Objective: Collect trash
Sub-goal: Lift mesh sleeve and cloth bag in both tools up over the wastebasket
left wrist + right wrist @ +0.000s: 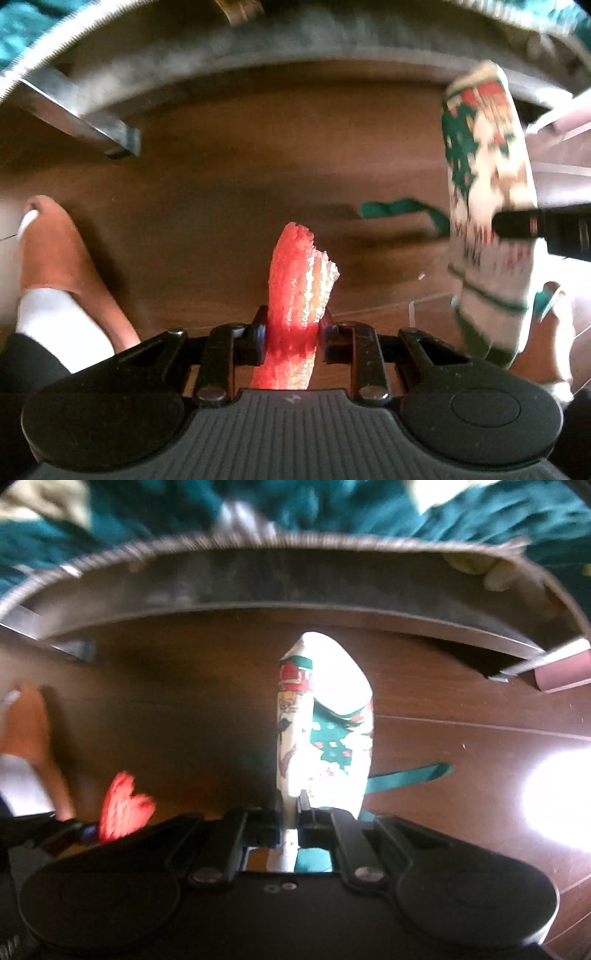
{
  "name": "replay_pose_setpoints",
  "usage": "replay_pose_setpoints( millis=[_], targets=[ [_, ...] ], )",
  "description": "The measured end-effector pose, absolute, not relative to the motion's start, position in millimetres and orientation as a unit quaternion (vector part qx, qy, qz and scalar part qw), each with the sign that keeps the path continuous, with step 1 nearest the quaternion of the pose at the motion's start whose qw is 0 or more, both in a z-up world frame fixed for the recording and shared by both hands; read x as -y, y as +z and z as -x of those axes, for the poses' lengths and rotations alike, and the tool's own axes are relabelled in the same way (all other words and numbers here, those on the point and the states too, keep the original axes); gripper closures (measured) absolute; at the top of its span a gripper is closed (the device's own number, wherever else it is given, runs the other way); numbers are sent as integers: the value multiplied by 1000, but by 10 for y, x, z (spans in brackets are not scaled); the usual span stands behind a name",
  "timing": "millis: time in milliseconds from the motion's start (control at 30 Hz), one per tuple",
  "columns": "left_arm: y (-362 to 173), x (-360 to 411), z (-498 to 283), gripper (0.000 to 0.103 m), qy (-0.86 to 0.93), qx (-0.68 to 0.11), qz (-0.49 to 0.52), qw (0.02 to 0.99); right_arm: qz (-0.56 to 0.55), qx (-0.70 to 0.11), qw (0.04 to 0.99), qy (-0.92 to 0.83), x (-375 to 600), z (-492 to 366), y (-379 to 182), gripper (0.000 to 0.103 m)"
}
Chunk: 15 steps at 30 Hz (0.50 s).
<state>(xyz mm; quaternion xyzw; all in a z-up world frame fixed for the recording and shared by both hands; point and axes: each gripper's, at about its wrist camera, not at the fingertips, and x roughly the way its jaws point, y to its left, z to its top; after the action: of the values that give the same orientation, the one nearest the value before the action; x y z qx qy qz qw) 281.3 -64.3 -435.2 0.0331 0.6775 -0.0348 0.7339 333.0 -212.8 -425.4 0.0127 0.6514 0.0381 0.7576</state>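
Observation:
My left gripper is shut on a red glittery piece with a ragged end, held above the dark wooden floor. Seen from the right wrist view, that piece looks heart-shaped at the lower left. My right gripper is shut on a folded white paper printed with green trees and red figures. The same paper hangs at the right of the left wrist view. Both pieces are blurred by motion.
A green ribbon lies on the floor under the paper. A person's feet in orange slippers and white socks stand at the left and right. A metal frame with a leg crosses the top, with teal fabric beyond.

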Motion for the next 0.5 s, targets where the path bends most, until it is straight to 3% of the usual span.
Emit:
replay_pose_setpoints(
  millis=[500],
  targets=[
    [-2533,212,-2200,78,-40,-552,25,833,-12,-533,837,121,1989,-2338,-2364,97]
  ],
)
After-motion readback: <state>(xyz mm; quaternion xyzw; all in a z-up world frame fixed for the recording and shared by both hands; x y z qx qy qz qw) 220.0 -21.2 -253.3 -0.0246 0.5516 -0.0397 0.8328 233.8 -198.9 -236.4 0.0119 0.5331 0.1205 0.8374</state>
